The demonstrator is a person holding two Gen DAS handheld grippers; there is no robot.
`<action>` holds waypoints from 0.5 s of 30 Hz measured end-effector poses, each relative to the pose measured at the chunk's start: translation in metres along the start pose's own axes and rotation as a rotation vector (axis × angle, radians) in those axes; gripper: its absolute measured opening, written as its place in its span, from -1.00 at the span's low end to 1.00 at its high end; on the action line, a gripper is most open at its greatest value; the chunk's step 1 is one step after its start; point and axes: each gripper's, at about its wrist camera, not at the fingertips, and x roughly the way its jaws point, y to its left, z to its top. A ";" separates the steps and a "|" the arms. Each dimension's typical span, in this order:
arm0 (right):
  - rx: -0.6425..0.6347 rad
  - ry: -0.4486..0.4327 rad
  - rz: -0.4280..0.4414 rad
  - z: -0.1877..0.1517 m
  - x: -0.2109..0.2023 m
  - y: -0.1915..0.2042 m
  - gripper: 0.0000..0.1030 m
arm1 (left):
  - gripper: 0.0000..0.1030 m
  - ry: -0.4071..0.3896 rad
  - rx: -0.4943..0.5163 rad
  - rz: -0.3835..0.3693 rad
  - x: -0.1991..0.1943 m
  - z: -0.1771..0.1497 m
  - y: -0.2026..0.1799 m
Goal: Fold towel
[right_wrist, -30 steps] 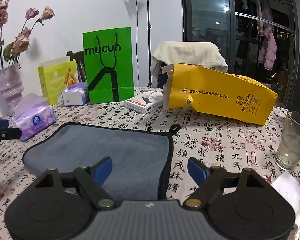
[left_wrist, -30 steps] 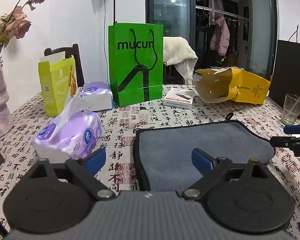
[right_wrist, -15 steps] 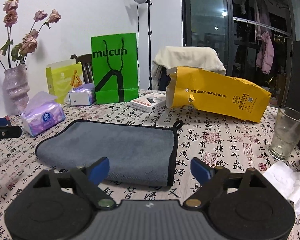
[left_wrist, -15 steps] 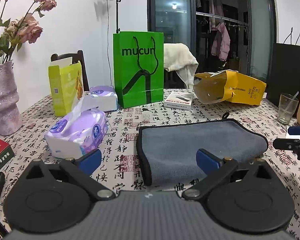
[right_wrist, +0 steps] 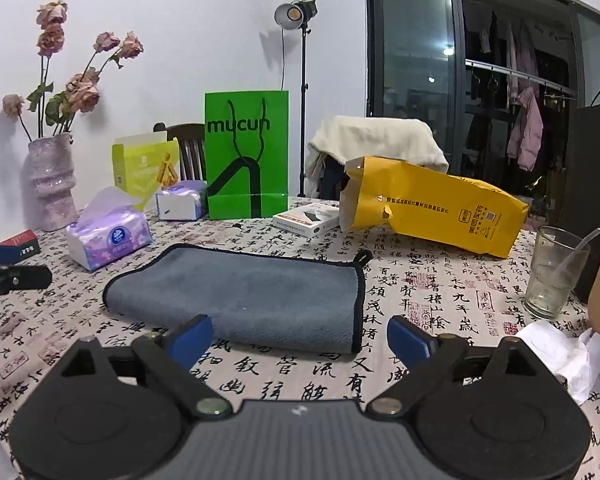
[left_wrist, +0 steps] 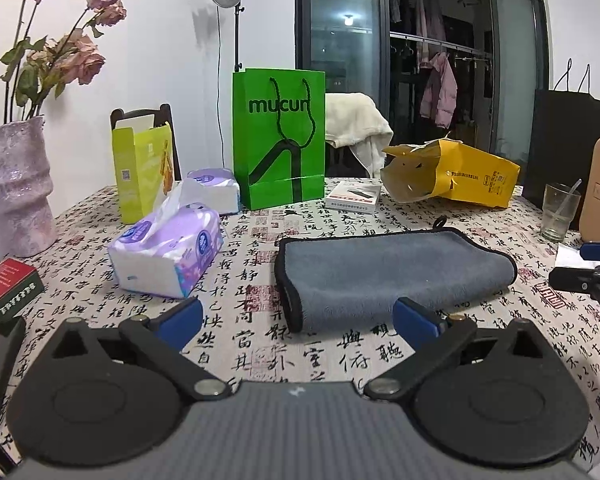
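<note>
The grey towel (left_wrist: 384,276) lies on the patterned tabletop (left_wrist: 340,344), already doubled over, with a rounded fold along one side and black-piped edges stacked on the other. Left tool (left_wrist: 298,318) and right tool (right_wrist: 300,336) both hover just short of its near edge, each spread wide and gripping nothing. Risks, as judged from this layout: a further fold would require pinching both stacked layers at a piped corner; catching only the upper layer would peel the existing fold open. The plush pile looks thick, so a shallow bite may slip off as the cloth is lifted. Dragging the towel could bunch the tabletop covering beneath it. The tissue pack (left_wrist: 168,252) sits near the towel's left end and the drinking glass (right_wrist: 554,276), with a straw inside, stands off to the right; a wide sweep of either tool could knock them, the glass being the more likely to tip.
</note>
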 end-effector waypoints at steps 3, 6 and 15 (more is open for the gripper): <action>-0.001 -0.009 0.002 -0.003 -0.006 0.005 0.84 | 1.00 -0.006 0.001 0.001 -0.008 -0.004 0.001; -0.001 -0.020 0.000 -0.007 -0.014 0.009 0.84 | 1.00 -0.011 0.006 0.001 -0.015 -0.007 0.000; 0.008 -0.045 -0.003 -0.021 -0.036 0.020 0.85 | 1.00 -0.038 0.020 0.002 -0.039 -0.020 -0.008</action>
